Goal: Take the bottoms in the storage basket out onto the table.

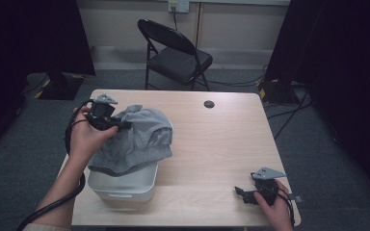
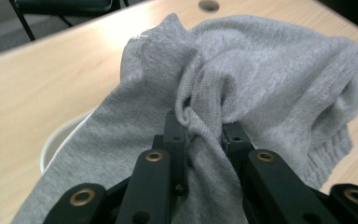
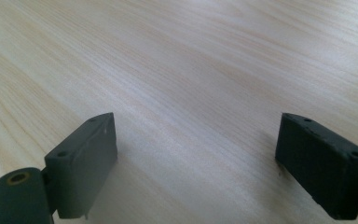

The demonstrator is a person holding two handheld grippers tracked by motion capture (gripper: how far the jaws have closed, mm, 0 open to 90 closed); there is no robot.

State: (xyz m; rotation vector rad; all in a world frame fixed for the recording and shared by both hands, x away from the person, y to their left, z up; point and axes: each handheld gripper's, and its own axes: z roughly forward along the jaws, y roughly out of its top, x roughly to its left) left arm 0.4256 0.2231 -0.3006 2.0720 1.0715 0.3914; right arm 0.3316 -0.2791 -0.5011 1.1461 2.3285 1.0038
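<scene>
Nearest, at the table's front right corner: one right gripper (image 1: 243, 193), held in one hand (image 1: 275, 208), resting low on the bare wood; jaws spread wide, nothing between them, plain tabletop in the gap in the right gripper view (image 3: 196, 154). Cable looped beside the wrist.

Front left: one white plastic bin (image 1: 125, 185), rectangular, rounded corners, slot handle in the near wall. Contents: lower part of one grey knit garment (image 1: 135, 139), draped over the far rim and covering most of the opening; whether anything else lies inside cannot be told.

Above the bin: one left gripper (image 1: 121, 125), held in one hand (image 1: 87, 137), grey three-cornered plate on top, black cable trailing down along the forearm. Jaws pinching a bunched fold of the garment (image 2: 242, 84), cloth gathered between the two pads in the left gripper view (image 2: 204, 135); ribbed hem hanging at that view's right. Garment lifted in a mound, partly in the bin, partly over the tabletop beyond it.

Mid-table: one wooden table (image 1: 221, 144), light grain, with one round dark cable hole (image 1: 209, 104) near the far edge, well apart from the garment.

Beyond the table: one black folding chair (image 1: 173, 55) on grey carpet; one wall socket (image 1: 178, 6) with one lead running down; dark stands at left and right, loose cables on the floor at right.
</scene>
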